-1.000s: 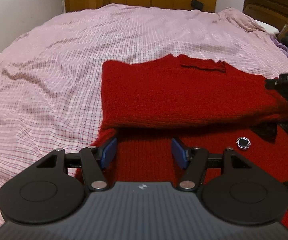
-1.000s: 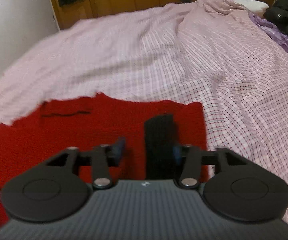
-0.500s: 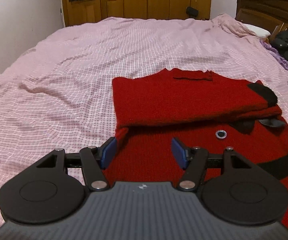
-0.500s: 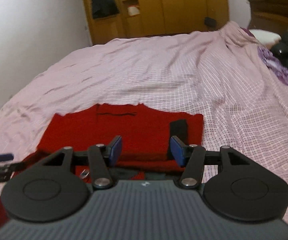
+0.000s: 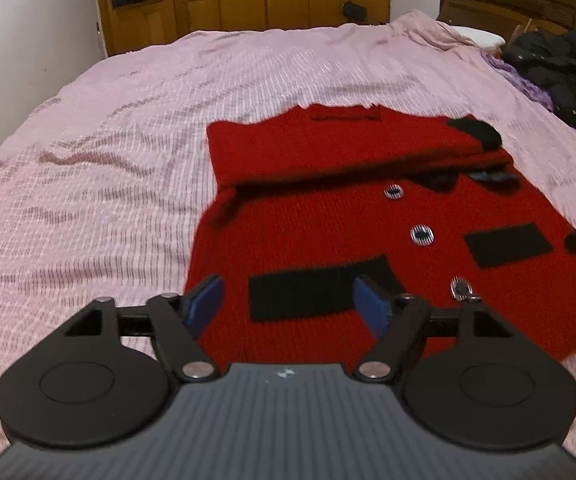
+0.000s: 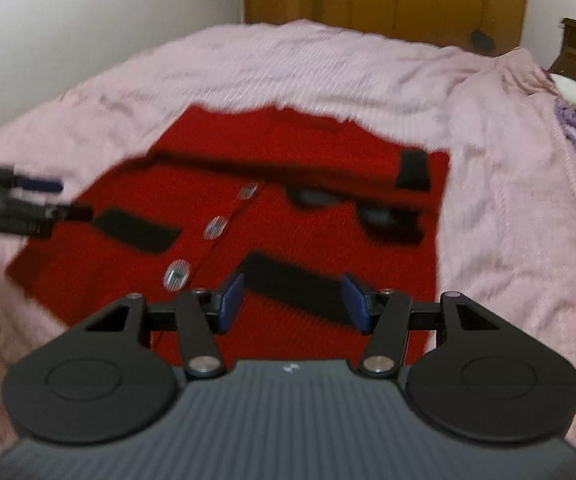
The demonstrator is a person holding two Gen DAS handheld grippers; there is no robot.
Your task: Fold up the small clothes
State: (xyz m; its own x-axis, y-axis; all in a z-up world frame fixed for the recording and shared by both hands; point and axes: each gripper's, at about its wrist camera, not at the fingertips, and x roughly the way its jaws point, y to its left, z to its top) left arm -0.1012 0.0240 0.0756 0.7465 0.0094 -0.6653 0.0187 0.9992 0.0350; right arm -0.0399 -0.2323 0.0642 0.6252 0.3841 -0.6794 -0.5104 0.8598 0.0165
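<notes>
The red cardigan (image 5: pixel 327 216) is lying flat on the pink bed cover (image 5: pixel 108 160), its upper part already folded down over the buttons, so the next fold is probably best begun by gripping both near hem corners at once and carrying them up evenly. The left claw (image 5: pixel 288 304) is hanging over the hem with its jaws opening, nothing between them; the right claw (image 6: pixel 293 300) is standing half open, gripping nothing

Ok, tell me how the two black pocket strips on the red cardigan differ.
In the left wrist view, the nearer pocket strip on the red cardigan looks longer and sits left of the buttons; the farther pocket strip looks shorter and sits right of them. Both are black rectangles lying flat.
</notes>
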